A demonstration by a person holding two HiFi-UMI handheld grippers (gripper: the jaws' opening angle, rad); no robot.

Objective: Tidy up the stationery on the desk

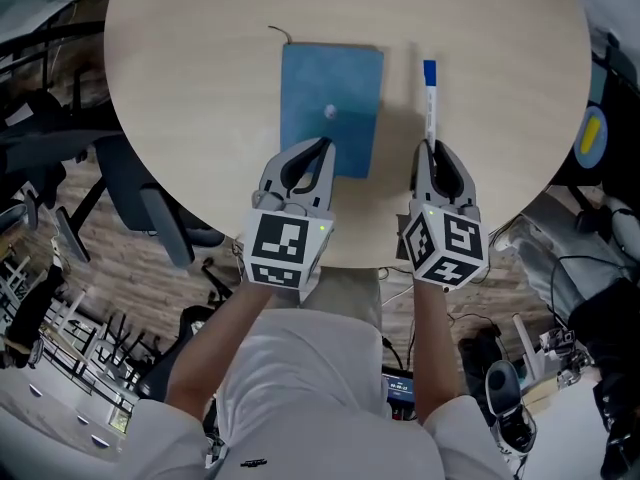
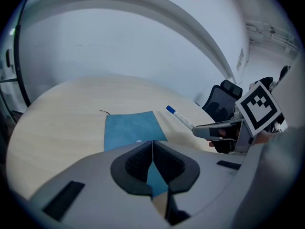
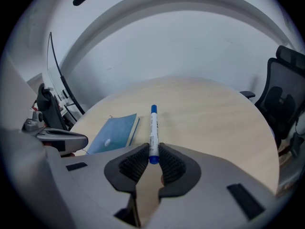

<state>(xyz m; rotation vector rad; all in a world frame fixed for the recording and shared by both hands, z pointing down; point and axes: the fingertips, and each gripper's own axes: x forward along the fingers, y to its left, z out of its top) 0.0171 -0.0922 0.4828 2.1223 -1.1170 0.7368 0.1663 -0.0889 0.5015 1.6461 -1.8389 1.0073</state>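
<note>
right claw (image 3: 152, 162): I am gripping pen (image 3: 153, 128) by its near end, frame centre | left claw (image 2: 152, 159): sitting closed on nothing above book (image 2: 133, 128) | care: aiming pen parallel, just beside book

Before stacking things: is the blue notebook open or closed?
Closed: the blue notebook lies flat, only its cover showing.

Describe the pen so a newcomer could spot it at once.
On the round pale table, look right of the blue notebook. The pen is the slim white stick with a blue cap, its near end clamped in the right gripper.
</note>
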